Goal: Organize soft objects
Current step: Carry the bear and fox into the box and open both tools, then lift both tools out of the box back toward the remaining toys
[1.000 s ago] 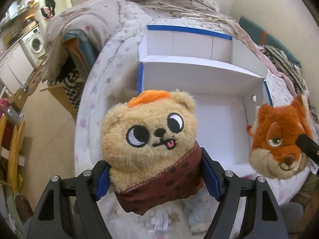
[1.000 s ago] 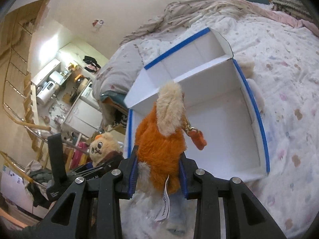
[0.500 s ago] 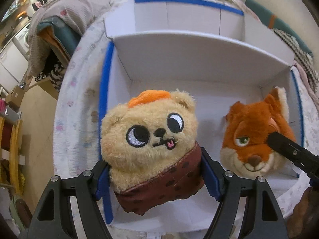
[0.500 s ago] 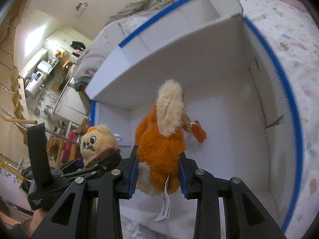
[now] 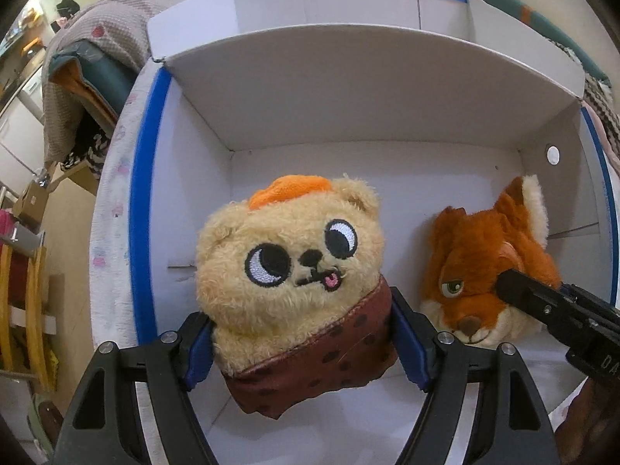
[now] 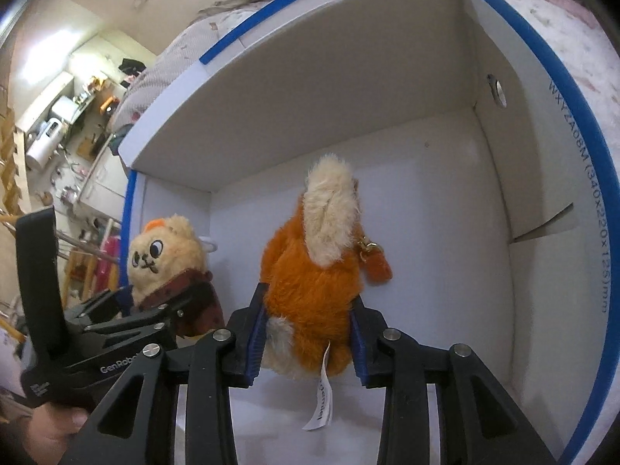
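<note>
Left wrist view: left gripper (image 5: 302, 345) clamps tan plush bear (image 5: 290, 267) by brown bib, inside white cardboard box (image 5: 348, 116). Right gripper (image 6: 308, 343) clamps orange plush fox (image 6: 314, 290) at rump. Both toys probably light, squashy; body grips best.

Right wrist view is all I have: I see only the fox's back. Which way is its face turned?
Observer: The left wrist view shows the orange fox plush facing out of the white box, toward the cameras, head low.
Operator: And how is the bear sitting in the left gripper?
Observer: The tan bear plush is upright and face-on, and the left gripper clamps its brown spotted bandana on both sides.
Operator: Anything on that side wall I can't see?
Observer: The box's left wall has blue tape along its rim.
</note>
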`<state>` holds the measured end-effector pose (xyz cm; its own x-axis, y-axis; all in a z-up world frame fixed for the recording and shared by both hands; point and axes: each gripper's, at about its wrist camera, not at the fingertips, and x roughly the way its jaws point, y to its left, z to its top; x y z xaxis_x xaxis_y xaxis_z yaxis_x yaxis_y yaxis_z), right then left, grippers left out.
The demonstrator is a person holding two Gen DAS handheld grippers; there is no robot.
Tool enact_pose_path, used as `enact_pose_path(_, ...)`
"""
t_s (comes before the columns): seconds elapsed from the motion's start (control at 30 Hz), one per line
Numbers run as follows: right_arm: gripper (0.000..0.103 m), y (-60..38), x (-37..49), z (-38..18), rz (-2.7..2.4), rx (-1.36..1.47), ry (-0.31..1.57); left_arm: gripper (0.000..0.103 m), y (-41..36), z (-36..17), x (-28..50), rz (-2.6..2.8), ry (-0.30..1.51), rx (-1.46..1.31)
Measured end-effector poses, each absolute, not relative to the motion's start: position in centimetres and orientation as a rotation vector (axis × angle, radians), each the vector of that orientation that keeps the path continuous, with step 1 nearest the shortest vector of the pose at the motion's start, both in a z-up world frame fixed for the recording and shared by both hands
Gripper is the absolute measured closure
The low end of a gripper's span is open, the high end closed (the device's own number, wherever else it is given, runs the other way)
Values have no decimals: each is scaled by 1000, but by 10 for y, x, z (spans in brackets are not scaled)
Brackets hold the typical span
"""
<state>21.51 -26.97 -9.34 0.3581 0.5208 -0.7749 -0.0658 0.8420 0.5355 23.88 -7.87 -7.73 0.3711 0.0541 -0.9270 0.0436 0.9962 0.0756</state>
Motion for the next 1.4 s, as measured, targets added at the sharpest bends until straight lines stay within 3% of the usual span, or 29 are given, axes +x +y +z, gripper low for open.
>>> enact_pose_path(0.5, 56, -263, 215, -86, 329, 356, 1128, 24, -80, -80, 235, 0, 1212, 81)
enact_pose_path(0.63, 36, -266, 213, -80, 319, 354, 1097, 24, -80, -70, 233, -2, 1172, 96)
enact_pose_path(1.0, 24, -276, 198, -62, 318, 375, 1042, 24, -71, -47, 221, -9, 1124, 82)
enact_pose_path(1.13, 0, -274, 186, -52, 315, 349, 996, 24, -73, -39, 206, -8, 1116, 77)
enact_pose_path(1.4, 0, -271, 156, -18, 245, 285, 948, 24, -57, -14, 173, -10, 1075, 46)
